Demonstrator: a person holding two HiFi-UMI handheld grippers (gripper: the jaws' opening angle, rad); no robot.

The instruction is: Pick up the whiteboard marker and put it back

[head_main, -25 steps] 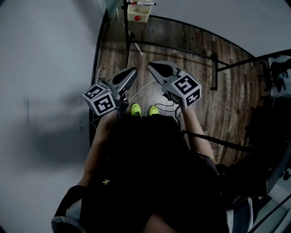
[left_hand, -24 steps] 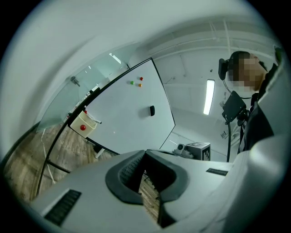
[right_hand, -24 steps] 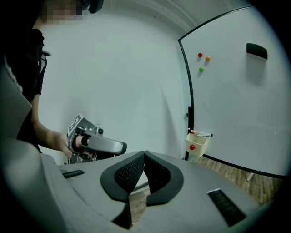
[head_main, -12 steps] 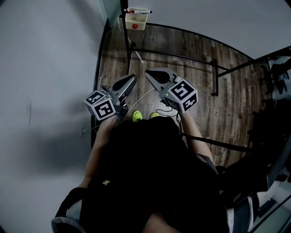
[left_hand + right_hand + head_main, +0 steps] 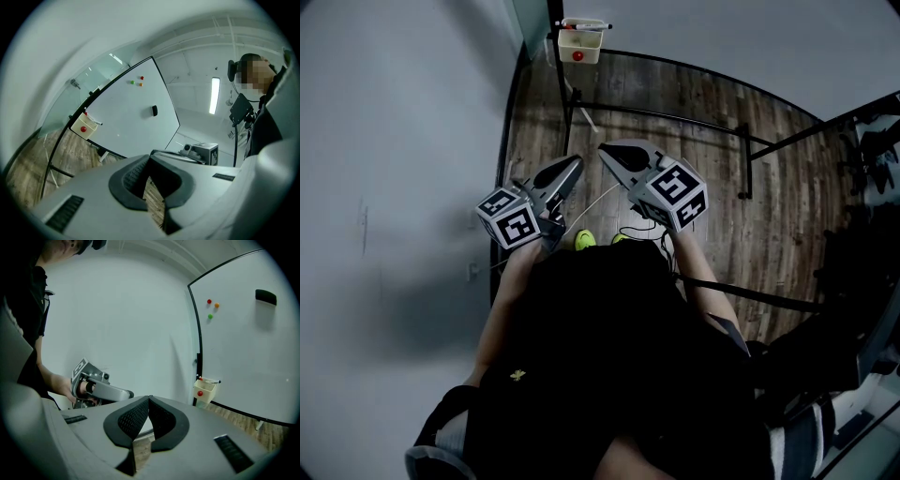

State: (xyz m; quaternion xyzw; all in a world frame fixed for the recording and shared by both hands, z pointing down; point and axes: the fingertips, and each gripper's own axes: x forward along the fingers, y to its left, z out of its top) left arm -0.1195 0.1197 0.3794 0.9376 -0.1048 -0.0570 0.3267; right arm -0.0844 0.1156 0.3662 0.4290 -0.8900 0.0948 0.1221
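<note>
Plainly, both tools were pressed together and empty. The left gripper (image 5: pixel 150 156) had its two dark pads meeting at the tips, and only the wooden floor (image 5: pixel 694 112) showed through the gap behind them; nothing sat between. The right gripper (image 5: pixel 149 398) was likewise closed tip to tip and held nothing. The two hovered side by side in front of the person, well apart from the whiteboard (image 5: pixel 243 348). The whiteboard marker (image 5: pixel 586 23) lay across the top of a small cream tray (image 5: pixel 581 49) fixed at the board's lower corner, with a red dot on the tray's front. Neither gripper touched the marker or the tray.
</note>
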